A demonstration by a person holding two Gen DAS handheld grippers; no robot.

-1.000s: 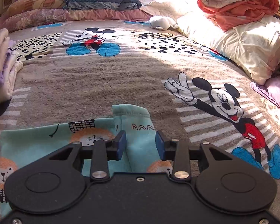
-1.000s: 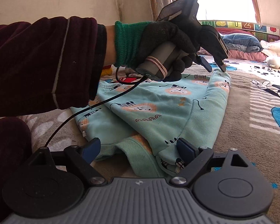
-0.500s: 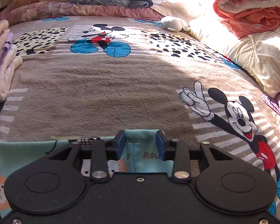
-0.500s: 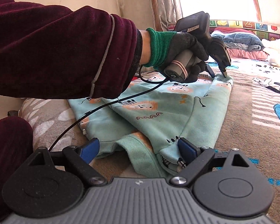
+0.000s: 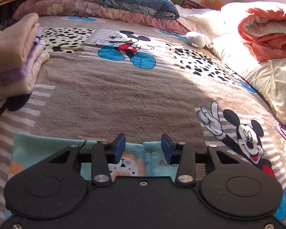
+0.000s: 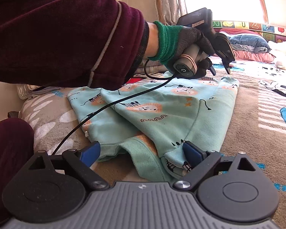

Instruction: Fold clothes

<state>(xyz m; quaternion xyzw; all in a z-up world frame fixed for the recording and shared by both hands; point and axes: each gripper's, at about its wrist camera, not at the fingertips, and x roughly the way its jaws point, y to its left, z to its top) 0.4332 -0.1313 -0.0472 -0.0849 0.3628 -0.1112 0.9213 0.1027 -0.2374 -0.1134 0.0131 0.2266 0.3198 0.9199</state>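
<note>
Mint garment [image 6: 162, 110], one; grippers, two, both parted

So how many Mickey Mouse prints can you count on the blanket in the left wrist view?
2. One Mickey is printed far up the blanket, near the pillows; the other Mickey waves at right, beside the left gripper. More may be hidden under the bedding.

cartoon-print bed [image 5: 124, 99], mint garment [image 6: 162, 114], folded stack [image 5: 13, 57]

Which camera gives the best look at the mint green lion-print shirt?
The right wrist view: the mint green shirt lies there nearly whole, folded over on the blanket. The left wrist view catches only its far edge behind the left gripper.
</note>
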